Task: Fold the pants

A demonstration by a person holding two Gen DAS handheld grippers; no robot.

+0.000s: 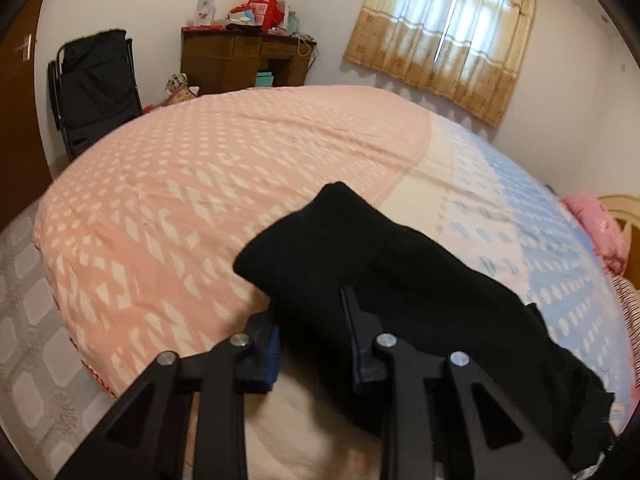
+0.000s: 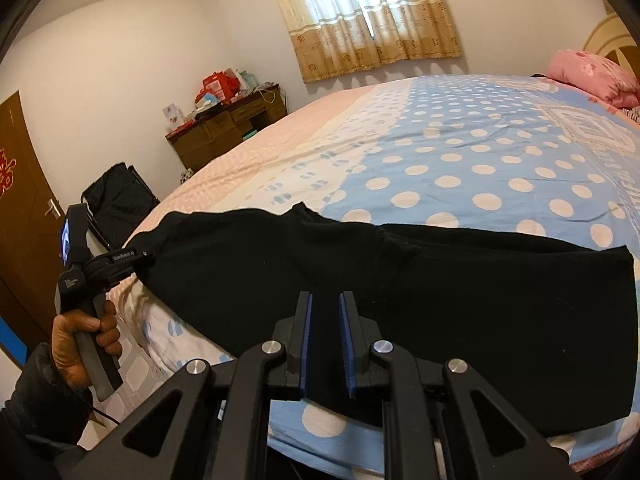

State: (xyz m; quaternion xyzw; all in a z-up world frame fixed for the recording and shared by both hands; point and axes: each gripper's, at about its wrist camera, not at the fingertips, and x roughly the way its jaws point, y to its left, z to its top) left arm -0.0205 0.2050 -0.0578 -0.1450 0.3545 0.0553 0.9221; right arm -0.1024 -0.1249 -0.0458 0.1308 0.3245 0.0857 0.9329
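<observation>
Black pants [image 2: 440, 280] lie stretched lengthwise along the near edge of the bed [image 2: 480, 152]. In the right wrist view my right gripper [image 2: 325, 297] is shut on the pants' near edge, with black cloth filling the narrow gap between its blue pads. My left gripper [image 2: 140, 257] shows at the far left end of the pants, gripping the leg end, held by a person's hand [image 2: 86, 340]. In the left wrist view the left gripper [image 1: 306, 307] has a fold of the pants [image 1: 360, 248] pinched between its fingers.
The bed cover is pink [image 1: 200, 160] on one side and blue with white dots on the other. A pink pillow [image 2: 592, 76] lies at the head. A wooden desk [image 1: 240, 60], a black folded chair [image 1: 96, 80] and a door [image 2: 24, 208] stand past the foot. Tiled floor [image 1: 24, 320] runs beside the bed.
</observation>
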